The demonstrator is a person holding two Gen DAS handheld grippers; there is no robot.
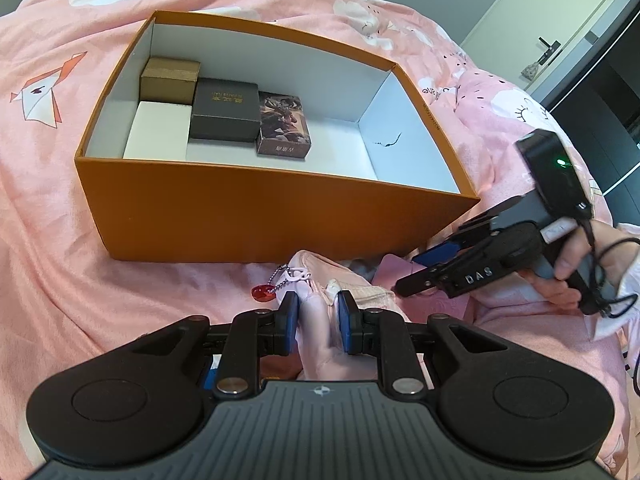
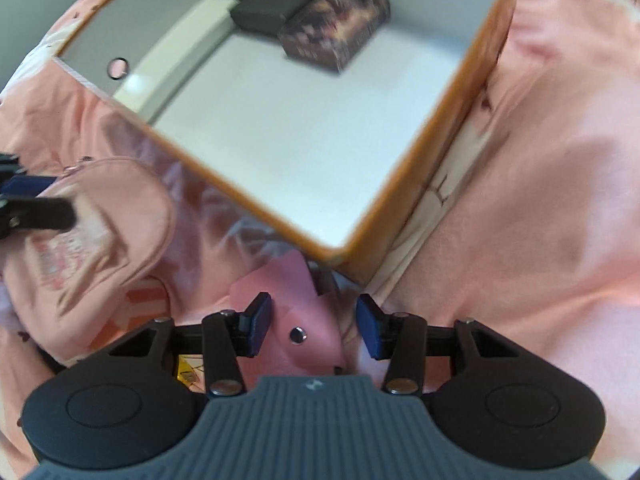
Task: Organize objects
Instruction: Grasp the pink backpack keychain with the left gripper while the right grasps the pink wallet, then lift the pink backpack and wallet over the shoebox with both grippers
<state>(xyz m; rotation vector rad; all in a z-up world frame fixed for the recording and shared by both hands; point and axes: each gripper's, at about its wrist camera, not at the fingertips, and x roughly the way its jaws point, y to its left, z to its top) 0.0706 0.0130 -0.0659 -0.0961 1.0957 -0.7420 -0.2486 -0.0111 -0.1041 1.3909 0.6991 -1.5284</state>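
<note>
Left gripper [image 1: 318, 320] clamps pink pouch [image 1: 320, 344]; right gripper [image 2: 314, 326] apart, seemingly over pink wallet [image 2: 296, 312].

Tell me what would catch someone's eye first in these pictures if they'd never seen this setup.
Probably the big orange box open on the pink bedspread, with four small boxes packed into its far left corner. Next, the left gripper in the foreground, clamped on a pale pink pouch, while the right gripper hangs open over a pink snap wallet.
</note>
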